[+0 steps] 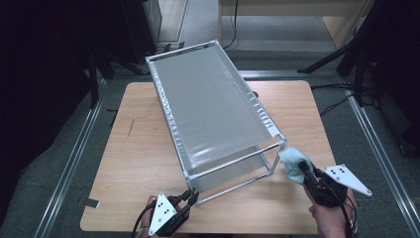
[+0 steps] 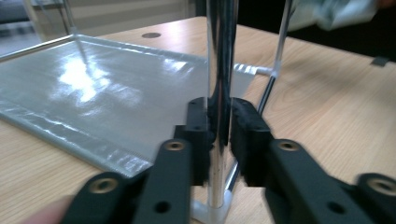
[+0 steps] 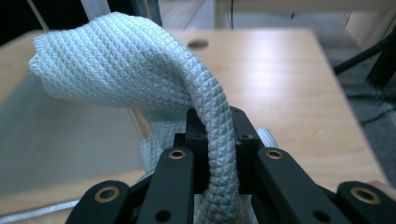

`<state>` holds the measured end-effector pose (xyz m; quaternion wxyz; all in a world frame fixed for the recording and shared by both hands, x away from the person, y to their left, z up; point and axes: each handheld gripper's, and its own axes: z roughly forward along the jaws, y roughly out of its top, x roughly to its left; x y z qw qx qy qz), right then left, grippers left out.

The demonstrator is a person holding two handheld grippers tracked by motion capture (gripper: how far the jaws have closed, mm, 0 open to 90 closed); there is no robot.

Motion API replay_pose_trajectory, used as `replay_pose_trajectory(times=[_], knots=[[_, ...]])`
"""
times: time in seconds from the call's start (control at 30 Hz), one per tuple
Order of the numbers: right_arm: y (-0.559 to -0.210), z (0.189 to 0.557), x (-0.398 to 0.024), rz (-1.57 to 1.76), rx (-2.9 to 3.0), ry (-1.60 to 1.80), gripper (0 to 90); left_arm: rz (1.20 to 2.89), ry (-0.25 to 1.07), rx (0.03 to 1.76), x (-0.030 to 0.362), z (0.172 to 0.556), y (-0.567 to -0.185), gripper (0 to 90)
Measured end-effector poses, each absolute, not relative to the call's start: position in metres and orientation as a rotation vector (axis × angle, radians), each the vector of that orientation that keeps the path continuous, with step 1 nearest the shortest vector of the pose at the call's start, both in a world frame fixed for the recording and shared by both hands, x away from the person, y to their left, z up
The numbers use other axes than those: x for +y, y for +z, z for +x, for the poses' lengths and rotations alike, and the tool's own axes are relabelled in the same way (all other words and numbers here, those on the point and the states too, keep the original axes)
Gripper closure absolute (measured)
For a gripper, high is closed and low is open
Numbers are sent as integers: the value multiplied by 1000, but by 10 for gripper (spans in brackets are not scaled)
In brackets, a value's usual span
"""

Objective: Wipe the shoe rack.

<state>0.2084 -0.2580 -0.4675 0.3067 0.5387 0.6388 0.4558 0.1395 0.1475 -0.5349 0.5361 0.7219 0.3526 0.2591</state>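
Note:
A two-tier rack [image 1: 213, 109] with a metal frame and translucent shelves stands slantwise on the wooden table [image 1: 143, 148]. My left gripper [image 1: 193, 197] is shut on the rack's near corner post [image 2: 218, 93], a shiny upright tube clamped between the black pads. My right gripper [image 1: 303, 171] is shut on a pale blue waffle-weave cloth [image 1: 294, 161], held against the rack's near right upper corner. In the right gripper view the cloth [image 3: 140, 70] bunches up from between the jaws and drapes leftward over the frame.
The rack's lower shelf [image 2: 93, 88] lies just above the tabletop. Bare wood [image 3: 280, 84] stretches to the right of the rack. Tripod legs [image 1: 346, 54] and cables lie on the floor beyond the table's far right corner.

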Motion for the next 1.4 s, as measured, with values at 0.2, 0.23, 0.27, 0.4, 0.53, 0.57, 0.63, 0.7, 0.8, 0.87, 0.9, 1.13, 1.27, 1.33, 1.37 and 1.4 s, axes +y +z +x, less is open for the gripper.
replay_pose_trajectory(times=[0.2, 0.23, 0.27, 0.4, 0.53, 0.57, 0.63, 0.7, 0.8, 0.87, 0.9, 1.13, 1.27, 1.33, 1.37, 1.4], knots=[[-426, 201, -245, 1273, 1602, 1312, 824, 1714, 599, 838, 147, 140, -535, 814], [-419, 202, -240, 1240, 1598, 1328, 824, 1715, 601, 838, 147, 140, -535, 814], [-412, 203, -235, 1216, 1596, 1347, 824, 1715, 601, 838, 147, 140, -535, 814], [-390, 217, -214, 1156, 1601, 1429, 824, 1714, 603, 842, 146, 140, -535, 814], [-386, 235, -189, 1103, 1760, 1438, 629, 1719, 603, 848, 146, 140, -535, 813], [-387, 235, -185, 1098, 1762, 1423, 583, 1723, 599, 848, 146, 140, -534, 813], [-390, 233, -182, 1078, 1760, 1449, 626, 1730, 592, 849, 147, 140, -533, 812], [-393, 231, -183, 1087, 1706, 1440, 732, 1737, 582, 850, 147, 139, -532, 811], [-400, 234, -189, 1146, 1626, 1389, 838, 1760, 588, 845, 147, 138, -530, 812], [-403, 238, -191, 1163, 1648, 1396, 847, 1755, 582, 852, 145, 139, -530, 814], [-404, 238, -189, 1161, 1667, 1399, 848, 1748, 580, 857, 143, 140, -530, 815], [-405, 232, -165, 1092, 1780, 1401, 846, 1717, 574, 863, 135, 141, -533, 817], [-406, 226, -149, 1100, 1816, 1457, 846, 1715, 563, 865, 135, 142, -534, 816], [-406, 218, -130, 1078, 1858, 1484, 845, 1712, 545, 866, 134, 142, -534, 816], [-406, 215, -122, 1064, 1879, 1496, 844, 1710, 538, 864, 133, 142, -534, 815], [-406, 212, -113, 1047, 1901, 1500, 844, 1713, 534, 862, 132, 142, -534, 815]])
